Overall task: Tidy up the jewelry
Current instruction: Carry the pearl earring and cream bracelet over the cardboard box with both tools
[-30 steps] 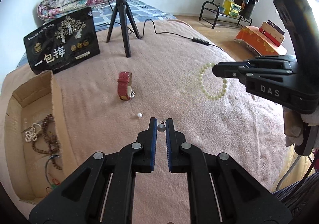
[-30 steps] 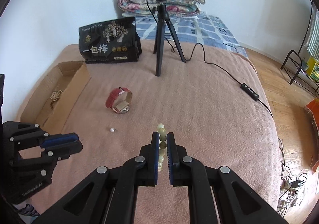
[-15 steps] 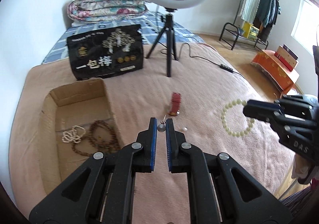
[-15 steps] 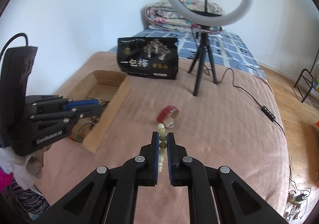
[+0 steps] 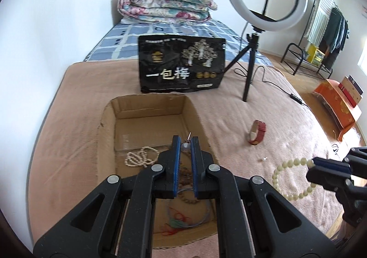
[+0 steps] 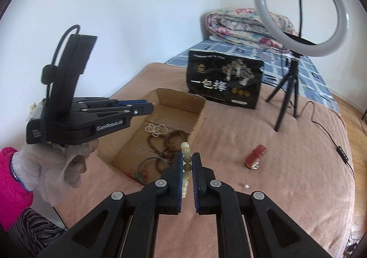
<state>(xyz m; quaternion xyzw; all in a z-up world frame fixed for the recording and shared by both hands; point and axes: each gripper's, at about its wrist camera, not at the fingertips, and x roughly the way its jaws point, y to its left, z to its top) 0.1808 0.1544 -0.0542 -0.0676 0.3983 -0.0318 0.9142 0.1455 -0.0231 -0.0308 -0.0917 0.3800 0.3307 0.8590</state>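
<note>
holding necklaces point(image 5: 140, 159), cardboard box point(image 5: 149, 106)

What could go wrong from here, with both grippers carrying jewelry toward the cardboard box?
1. The left gripper pinches only a tiny earring at the very tips of its jaws; it could slip out and land on the blanket instead of in the cardboard box.
2. The pale bead bracelet hangs loosely from the right gripper and might catch on the box wall.
3. The loose pearl and red watch on the blanket might be overlooked.

Two claws point(image 5: 185, 143) point(image 6: 187, 159); one box point(image 5: 146, 107); one watch point(image 5: 257, 132).
</note>
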